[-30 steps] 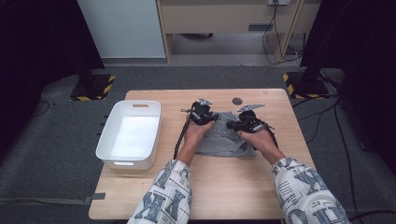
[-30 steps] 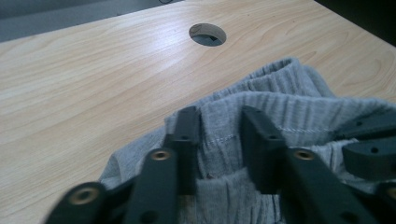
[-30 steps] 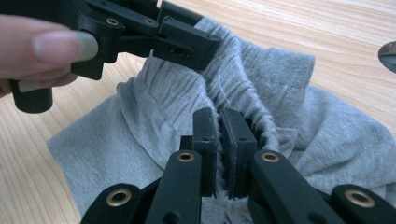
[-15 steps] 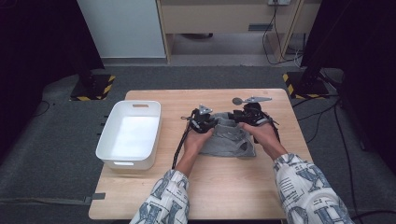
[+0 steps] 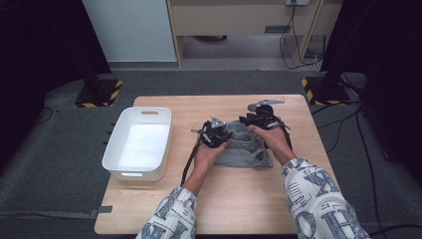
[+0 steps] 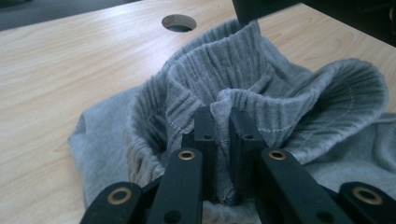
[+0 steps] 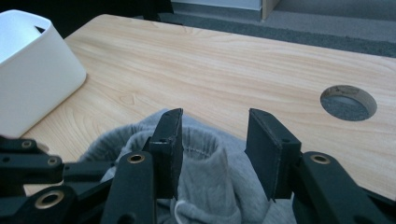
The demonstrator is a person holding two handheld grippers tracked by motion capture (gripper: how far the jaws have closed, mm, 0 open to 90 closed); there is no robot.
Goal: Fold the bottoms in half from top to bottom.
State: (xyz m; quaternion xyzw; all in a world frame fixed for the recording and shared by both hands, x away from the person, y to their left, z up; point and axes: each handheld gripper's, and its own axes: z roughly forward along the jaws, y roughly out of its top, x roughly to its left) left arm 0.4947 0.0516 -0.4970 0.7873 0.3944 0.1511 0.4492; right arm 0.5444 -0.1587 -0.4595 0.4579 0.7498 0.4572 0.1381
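A: The left claw is clamped on the ribbed waistband of the grey garment, which lies bunched mid-bench, right of the white tub.

B: And the right claw?

A: Its jaws have just been opening. They stand apart over the cloth, which rises between them with no pad pressing. Likely a re-grip while the left anchors the band.

B: Surface?

A: A light wood bench with a round cable hole. Grey carpet lies around it, and cabinets stand behind.
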